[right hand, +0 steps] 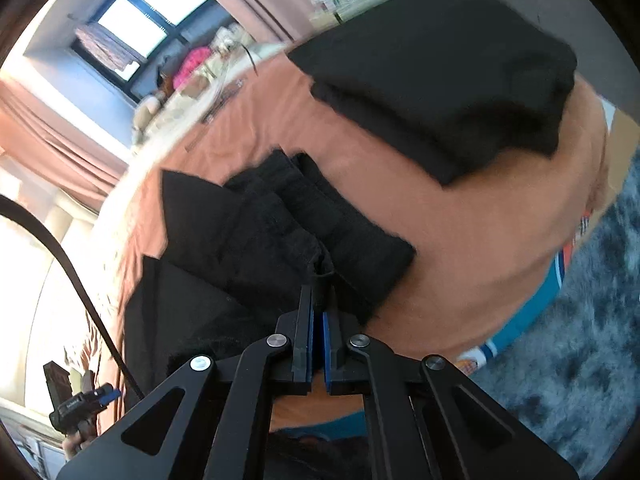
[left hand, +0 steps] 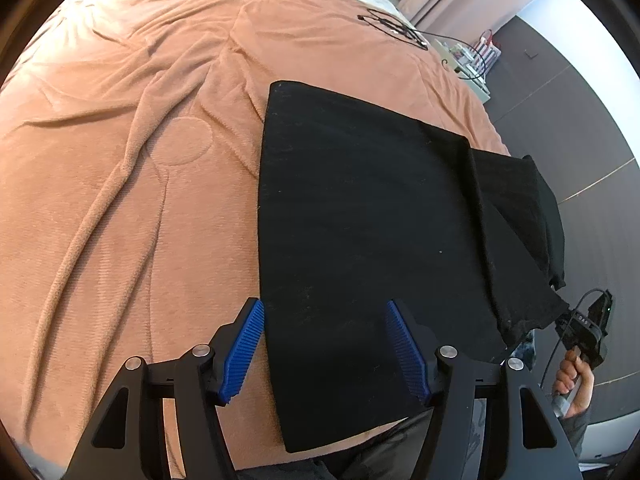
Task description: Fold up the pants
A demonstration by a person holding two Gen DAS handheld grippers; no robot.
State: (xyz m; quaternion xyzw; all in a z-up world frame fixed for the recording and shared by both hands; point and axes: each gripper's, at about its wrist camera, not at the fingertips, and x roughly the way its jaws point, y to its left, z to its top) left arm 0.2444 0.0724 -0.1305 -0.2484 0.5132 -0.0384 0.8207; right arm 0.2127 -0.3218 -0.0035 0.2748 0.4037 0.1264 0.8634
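Black pants (left hand: pixel 360 220) lie flat on the peach blanket (left hand: pixel 120 160), with one part draping off the right edge of the bed. My left gripper (left hand: pixel 324 304) is open; its blue pads (left hand: pixel 244 344) straddle the near end of the pants without pressing on them. In the right wrist view, my right gripper (right hand: pixel 319 286) is shut on a bunched edge of the black pants (right hand: pixel 280 232). A hand (left hand: pixel 572 380) holds that right gripper beyond the draped part. The left gripper (right hand: pixel 88 400) shows small at the lower left of the right wrist view.
A second folded black garment (right hand: pixel 440 80) lies further along the bed. A black cable (left hand: pixel 394 28) rests on the blanket's far side. Plush toys and pillows (right hand: pixel 192 68) sit at the head. A shelf (left hand: pixel 472 60), dark floor (left hand: pixel 560 80) and grey rug (right hand: pixel 580 320) flank the bed.
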